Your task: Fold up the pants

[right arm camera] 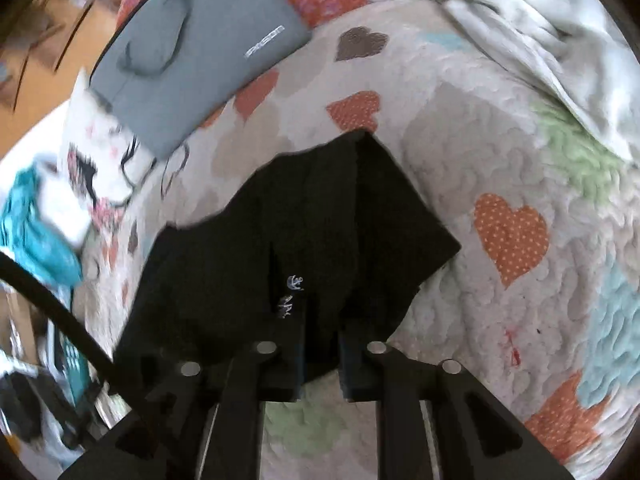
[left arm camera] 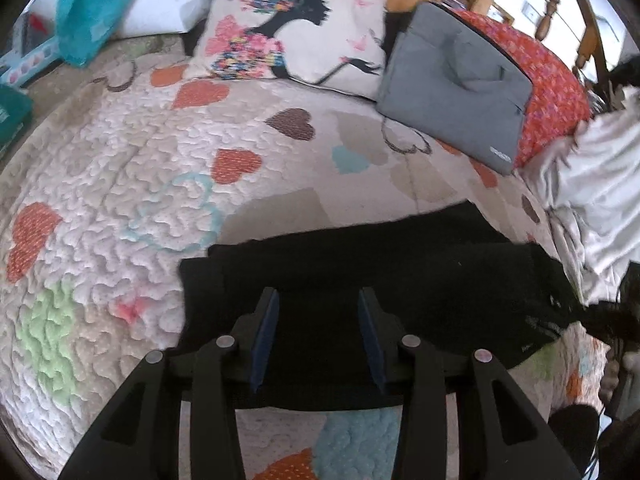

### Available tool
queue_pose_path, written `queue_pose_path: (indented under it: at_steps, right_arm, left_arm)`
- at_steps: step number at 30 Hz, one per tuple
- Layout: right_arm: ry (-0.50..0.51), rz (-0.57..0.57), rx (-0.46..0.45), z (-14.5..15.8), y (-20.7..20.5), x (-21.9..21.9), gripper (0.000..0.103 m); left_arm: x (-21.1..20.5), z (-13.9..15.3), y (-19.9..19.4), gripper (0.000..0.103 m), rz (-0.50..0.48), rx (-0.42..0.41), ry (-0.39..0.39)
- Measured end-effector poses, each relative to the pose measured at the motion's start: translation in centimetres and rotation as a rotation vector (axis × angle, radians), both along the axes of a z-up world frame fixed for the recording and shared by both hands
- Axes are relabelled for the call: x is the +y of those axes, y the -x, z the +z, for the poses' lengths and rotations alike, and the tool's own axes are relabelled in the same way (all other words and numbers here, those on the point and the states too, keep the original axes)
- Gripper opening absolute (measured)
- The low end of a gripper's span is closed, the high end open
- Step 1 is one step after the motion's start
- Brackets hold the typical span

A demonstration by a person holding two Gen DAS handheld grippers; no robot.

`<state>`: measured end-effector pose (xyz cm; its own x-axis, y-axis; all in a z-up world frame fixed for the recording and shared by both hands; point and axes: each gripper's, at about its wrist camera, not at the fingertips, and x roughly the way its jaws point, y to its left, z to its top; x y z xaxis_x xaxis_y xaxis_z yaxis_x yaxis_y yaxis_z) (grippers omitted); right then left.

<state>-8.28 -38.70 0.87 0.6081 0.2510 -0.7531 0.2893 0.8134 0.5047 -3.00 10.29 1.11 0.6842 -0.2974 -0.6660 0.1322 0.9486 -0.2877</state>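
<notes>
2 cushions (left arm camera: 296, 24) and grey bag (left arm camera: 452, 84) lie beyond black pants (left arm camera: 360, 264).

black pants (left arm camera: 360, 276), heart-patterned quilt (left arm camera: 120, 168), grey bag (left arm camera: 452, 80)

Right gripper (right arm camera: 320, 316) over folded black pants (right arm camera: 280, 248), fingers apart, cloth between them; pants flat on heart-patterned quilt (right arm camera: 500, 152); grey laptop sleeve (right arm camera: 192, 48) beyond, partly over a printed pillow (right arm camera: 100, 148); rumpled white sheet (right arm camera: 540, 32) farther right.
</notes>
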Motion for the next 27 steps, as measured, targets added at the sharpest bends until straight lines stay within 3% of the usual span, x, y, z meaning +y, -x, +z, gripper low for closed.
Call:
queue_pose_path:
  at_steps: [5,8,11,13,15,17,19,22,27]
  right_arm:
    - [0.15,-0.051,0.002,1.9,0.5,-2.2,0.009]
    - [0.285,-0.087,0.085,0.8,-0.2,-3.0,0.008]
    - [0.482,-0.161,0.207,-0.5,-0.6,-3.5,0.009]
    - [0.542,-0.26,0.2,0.5,0.5,-3.6,0.011]
    - [0.525,-0.233,0.073,3.1,1.4,-1.8,0.019]
    - [0.474,-0.12,-0.026,5.2,1.2,1.1,0.031]
    - [0.362,0.039,-0.098,6.4,-0.5,4.9,0.033]
    - [0.276,0.169,-0.098,6.0,-4.0,9.8,0.033]
    - [0.286,0.334,-0.02,2.2,-9.8,18.4,0.025]
  left_arm:
    - [3.5,0.2,-0.1,0.039,0.098,-0.002,0.095]
    - [5.5,-0.1,0.0,0.039,0.148,0.009,0.13]
    - [7.0,-0.3,0.4,0.04,0.191,0.014,0.123]
    - [7.7,-0.6,0.6,0.04,0.197,0.029,0.117]
    - [8.0,-1.0,0.6,0.04,0.194,0.043,0.11]
    - [8.1,-1.4,0.4,0.04,0.182,0.066,0.118]
    - [8.0,-1.6,0.2,0.04,0.183,0.08,0.133]
    - [7.7,-1.2,0.3,0.04,0.198,0.064,0.129]
    - [7.2,-0.6,0.8,0.041,0.216,0.034,0.059]
